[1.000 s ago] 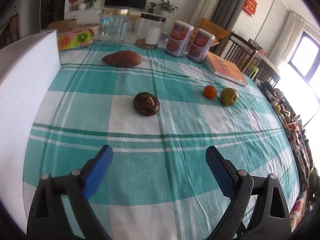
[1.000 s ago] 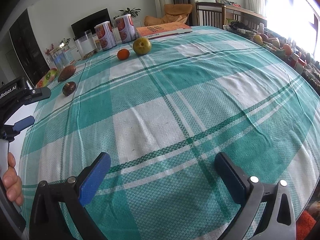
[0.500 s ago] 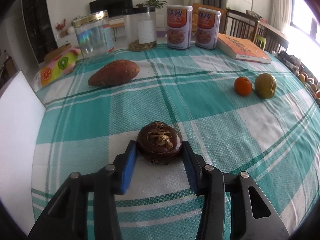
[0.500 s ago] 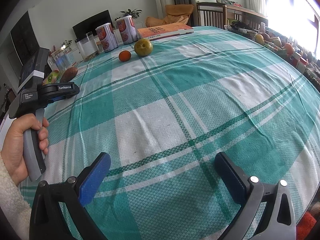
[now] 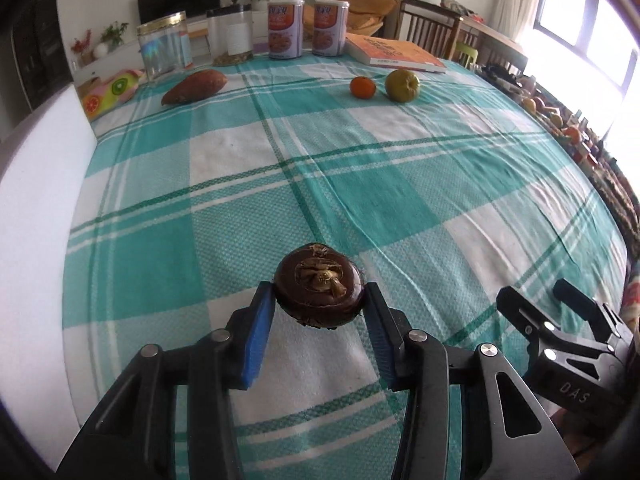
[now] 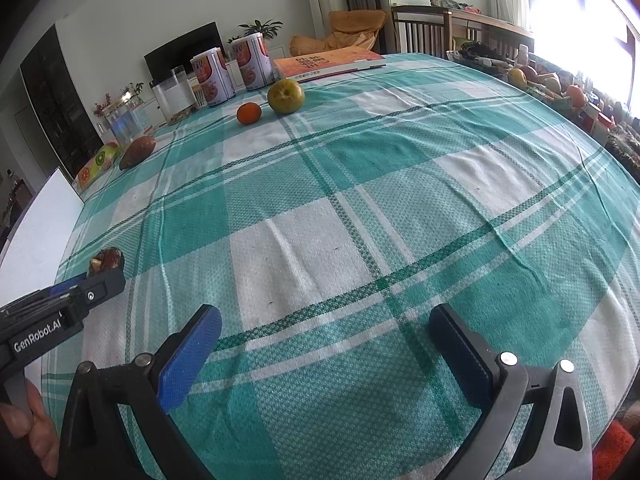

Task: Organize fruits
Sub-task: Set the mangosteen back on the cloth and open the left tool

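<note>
Fruits: a dark brown round fruit (image 5: 319, 292) is held just above the checked tablecloth (image 5: 360, 168) near its near edge; an orange (image 5: 363, 87) and a green fruit (image 5: 402, 85) are set side by side, just apart, toward the far edge, well apart from the held one.
Left gripper (image 5: 319, 312): its blue pads are pressed on both sides of the dark fruit, the jaws having just been closing; the fruit is carried clear of the cloth, as its shadow suggests.
Right gripper (image 6: 324, 344): jaws are spread wide over bare cloth, nothing between them.
Other things: a sweet potato (image 5: 195, 87) lies toward the far left corner; two cans (image 5: 308, 29) and a book (image 5: 394, 54) are ranged along the far edge.
Step in hand: the dark fruit is judged picked up and in transport.
Next move: the fruit is probably to be carried toward the other two fruits, and a firm grip is called for, since a round skin may slip between flat pads.
</note>
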